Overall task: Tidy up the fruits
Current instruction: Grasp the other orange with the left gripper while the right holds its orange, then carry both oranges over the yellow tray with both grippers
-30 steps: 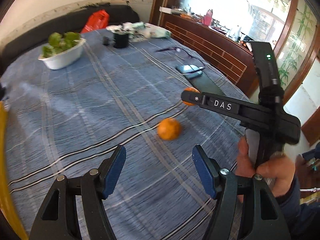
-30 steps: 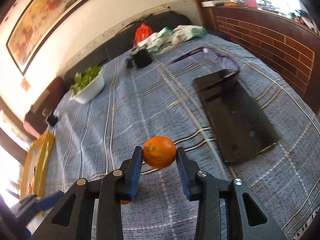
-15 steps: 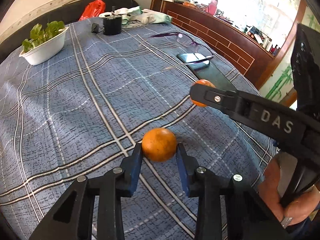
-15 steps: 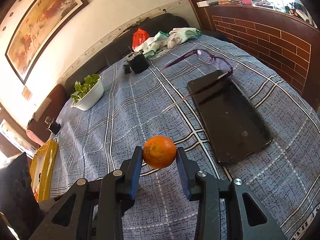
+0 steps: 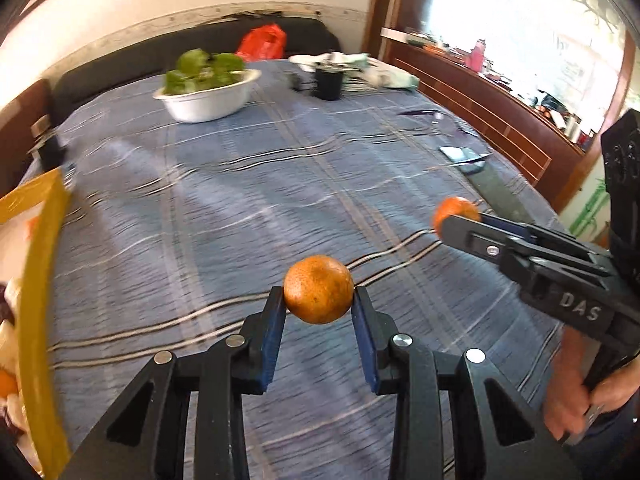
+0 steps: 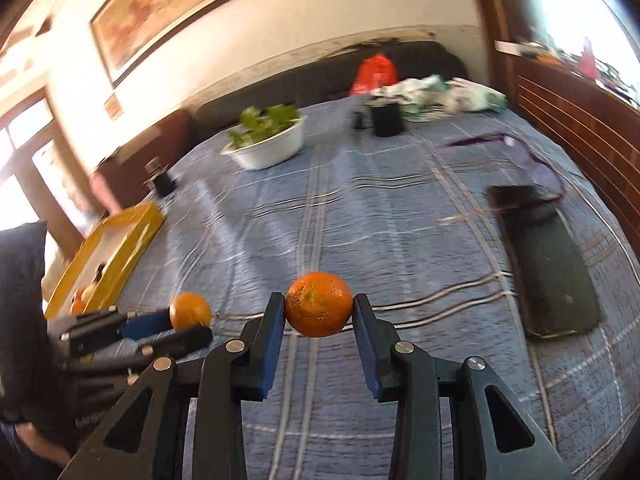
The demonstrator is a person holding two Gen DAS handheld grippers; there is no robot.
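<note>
Both pinched tight now, left gripper freshly closed on its orange, right gripper on its orange; I'd carry both level toward the yellow tray, keeping squeeze steady.

The yellow tray at nine o'clock in the left wrist view is cut by the picture's edge, its contents too smeared to name. Motion blurs the white bowl of greens at eleven o'clock. The hand at four o'clock runs off frame
</note>
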